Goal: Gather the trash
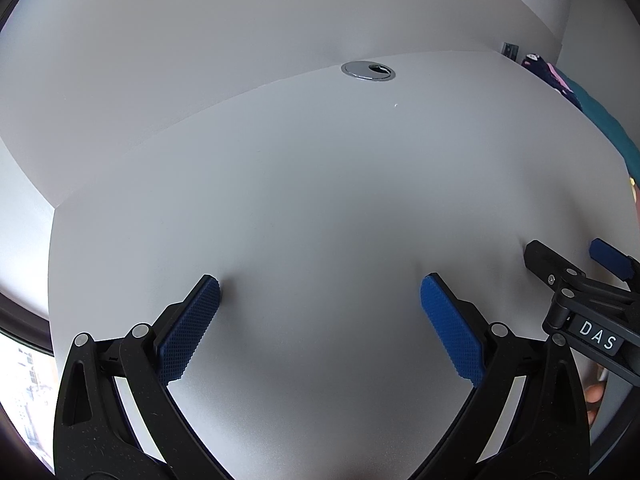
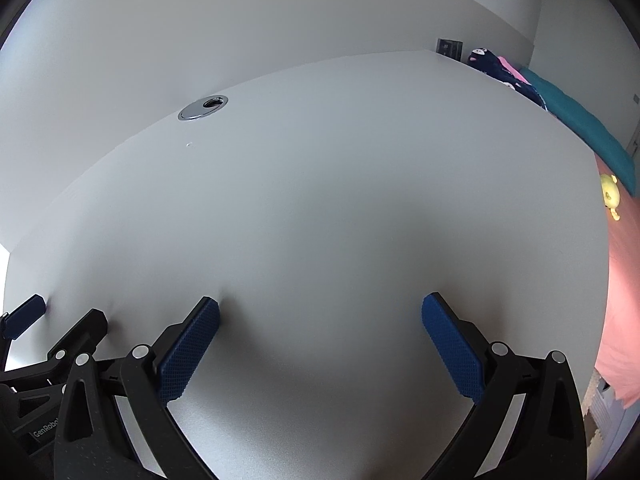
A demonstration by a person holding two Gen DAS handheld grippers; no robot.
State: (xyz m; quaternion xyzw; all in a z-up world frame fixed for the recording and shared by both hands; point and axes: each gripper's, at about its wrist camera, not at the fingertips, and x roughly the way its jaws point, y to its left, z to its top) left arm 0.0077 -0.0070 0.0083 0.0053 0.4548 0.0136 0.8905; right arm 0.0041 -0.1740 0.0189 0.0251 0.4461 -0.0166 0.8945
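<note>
left wrist view, l to r: left gripper (image 1: 320, 288) over the white desk (image 1: 304, 184), blue ribbed pads (image 1: 188, 332) spread wide w/ nothing between them; chrome cable grommet (image 1: 368, 71) near the desk's far edge, a tiny white speck (image 1: 396, 105) just in front of it; right gripper (image 1: 560, 252) enters at the right edge, its black frame marked "das", jaws apart. right wrist view, l to r: left gripper (image 2: 68, 312) at the lower left edge; grommet (image 2: 203, 108) and speck (image 2: 189, 145) at upper left; right gripper (image 2: 320, 308) centre, pads (image 2: 452, 348) wide apart, holding nothing; teal cushion (image 2: 580, 128) and pink cover (image 2: 624, 280) beyond the desk's right edge, a yellow toy (image 2: 611, 196) on them. trash: only candidate is the speck, too small to tell
</note>
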